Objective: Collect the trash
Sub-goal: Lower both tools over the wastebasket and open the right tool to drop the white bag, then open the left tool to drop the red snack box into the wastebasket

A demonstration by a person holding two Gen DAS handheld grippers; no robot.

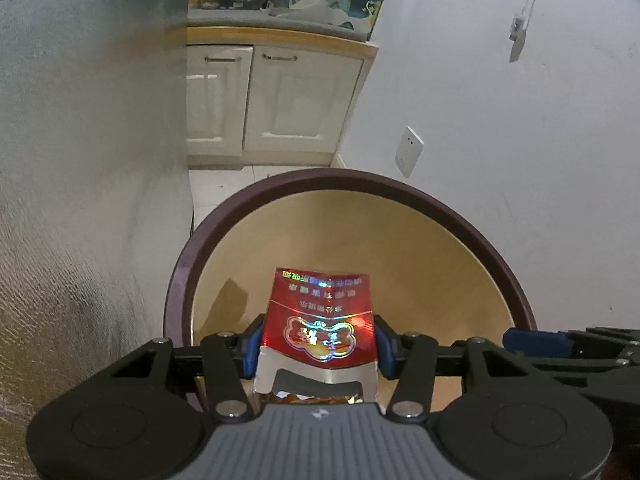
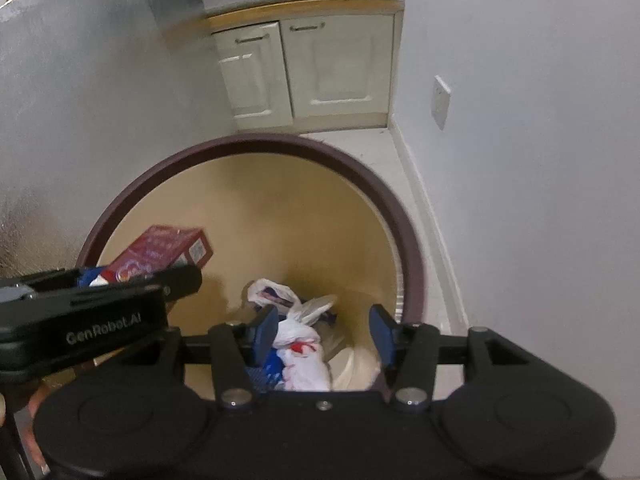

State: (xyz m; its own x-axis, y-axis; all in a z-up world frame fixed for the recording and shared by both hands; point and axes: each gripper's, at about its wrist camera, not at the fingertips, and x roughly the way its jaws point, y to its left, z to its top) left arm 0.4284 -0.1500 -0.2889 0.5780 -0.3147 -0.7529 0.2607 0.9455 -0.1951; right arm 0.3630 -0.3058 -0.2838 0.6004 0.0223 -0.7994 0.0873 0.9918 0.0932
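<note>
Left tongs grip a red packet directly above the bin. Right tongs hang open and empty over it. Step: deposit. Next move, by judgement: release the packet.

Left wrist view: bin floor hidden behind the red cigarette pack; pack's lower end and foil cut off by the housing of the left tongs. Pack print is upside down and too blurred to read. Near rim of bin hidden under the tongs' linkage. Clutter on the bench too small and blurred to identify. Right wrist view: the left tongs cover the lower half of the red pack. Right tongs body hides the lower part of the white plastic bag; items beneath the bag indistinct. Wall plate detail unresolved.
</note>
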